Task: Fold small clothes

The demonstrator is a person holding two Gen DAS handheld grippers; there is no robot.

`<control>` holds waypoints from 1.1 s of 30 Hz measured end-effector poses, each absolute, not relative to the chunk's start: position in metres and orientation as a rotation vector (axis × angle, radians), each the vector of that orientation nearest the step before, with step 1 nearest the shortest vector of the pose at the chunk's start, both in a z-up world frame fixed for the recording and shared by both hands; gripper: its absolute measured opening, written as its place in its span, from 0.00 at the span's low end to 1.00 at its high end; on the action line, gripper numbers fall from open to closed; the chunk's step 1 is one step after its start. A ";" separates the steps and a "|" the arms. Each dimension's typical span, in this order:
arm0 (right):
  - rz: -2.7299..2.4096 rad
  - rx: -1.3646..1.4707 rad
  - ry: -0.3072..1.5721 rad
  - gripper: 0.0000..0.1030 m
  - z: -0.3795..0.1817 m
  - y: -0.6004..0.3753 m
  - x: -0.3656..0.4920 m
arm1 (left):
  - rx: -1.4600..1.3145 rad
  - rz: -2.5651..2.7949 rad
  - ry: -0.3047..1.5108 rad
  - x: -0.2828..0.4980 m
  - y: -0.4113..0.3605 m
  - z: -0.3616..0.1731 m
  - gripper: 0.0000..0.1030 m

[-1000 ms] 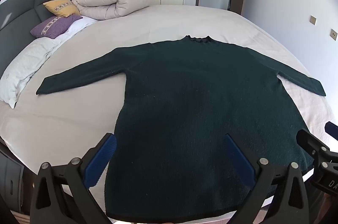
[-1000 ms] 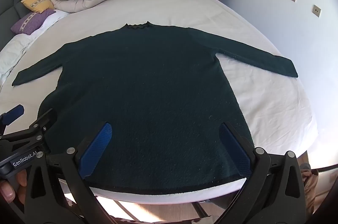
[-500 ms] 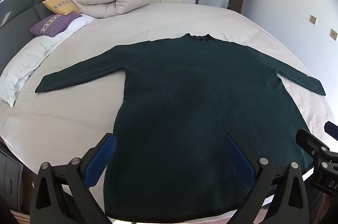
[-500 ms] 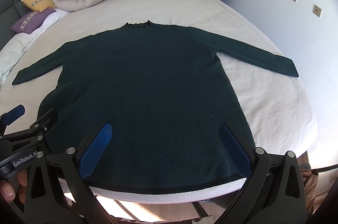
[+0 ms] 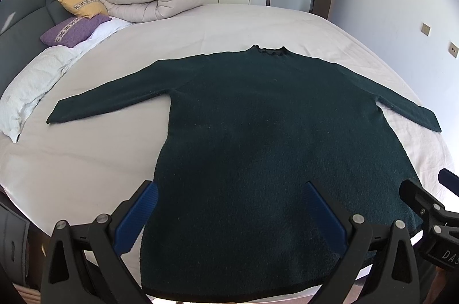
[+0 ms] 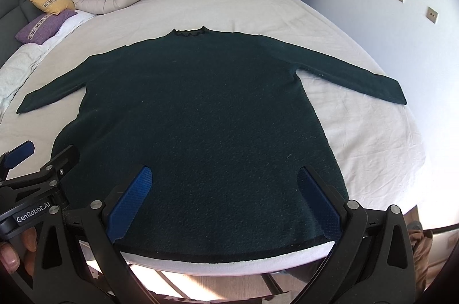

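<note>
Dark green and knitted, a sweater (image 5: 275,149) is spread flat on the white bed (image 5: 229,28), sleeves stretched out to both sides, hem at the near edge. The left gripper (image 5: 229,206) and right gripper (image 6: 226,195) are held wide apart above the hem, nothing gripped.

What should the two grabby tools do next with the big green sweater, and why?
Probably lower both tools onto the hem. The green sweater lies flat and spread out on the bed, sleeves out. The left tool and right tool hang open above its near edge, holding nothing, so gripping the hem corners looks like the first step.
</note>
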State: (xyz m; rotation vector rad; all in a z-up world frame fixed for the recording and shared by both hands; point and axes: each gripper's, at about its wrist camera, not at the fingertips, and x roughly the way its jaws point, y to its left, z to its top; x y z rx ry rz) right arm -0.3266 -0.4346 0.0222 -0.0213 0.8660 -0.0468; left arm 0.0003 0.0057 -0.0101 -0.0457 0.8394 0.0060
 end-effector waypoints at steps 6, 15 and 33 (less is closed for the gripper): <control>-0.046 -0.021 0.868 1.00 0.023 -0.435 -0.326 | -0.053 0.004 0.845 0.001 0.008 -0.012 1.00; -0.045 -0.020 0.873 1.00 0.018 -0.431 -0.329 | -0.060 0.005 0.850 0.001 0.008 -0.014 1.00; -0.043 -0.017 0.883 1.00 0.013 -0.430 -0.331 | -0.069 0.004 0.858 0.001 0.007 -0.017 1.00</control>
